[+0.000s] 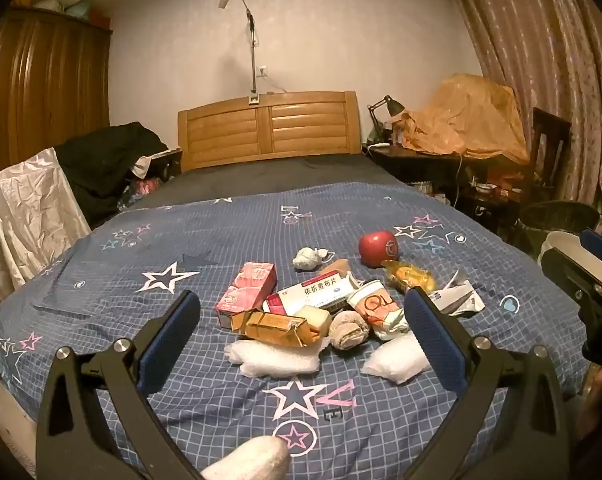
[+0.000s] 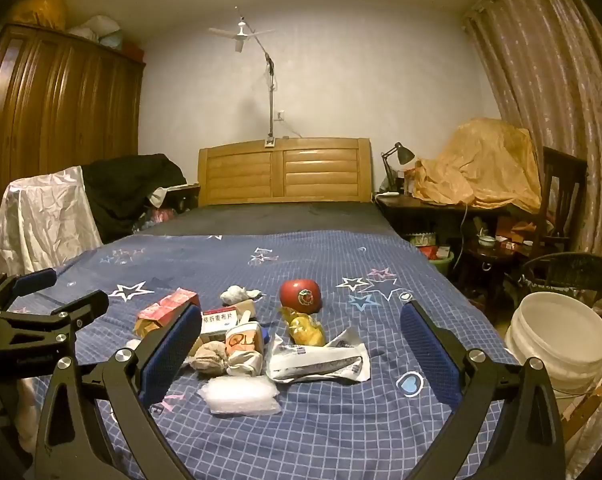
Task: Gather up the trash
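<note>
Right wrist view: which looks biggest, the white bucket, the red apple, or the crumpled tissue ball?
1. White bucket, though it sits nearer the camera, which exaggerates it.
2. Red apple.
3. Crumpled tissue ball, at about the apple's distance, so fairly compared.

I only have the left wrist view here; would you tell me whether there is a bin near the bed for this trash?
Observer: Yes, a white bucket stands on the floor by the bed's right edge, open-topped.
Operator: Thanks. What is the right gripper doing?
Observer: The right gripper is open and holds nothing, facing the pile.
Operator: Which piece lies closest to it?
Observer: A clear bubble-wrap bag, with a torn white wrapper just behind it.
</note>
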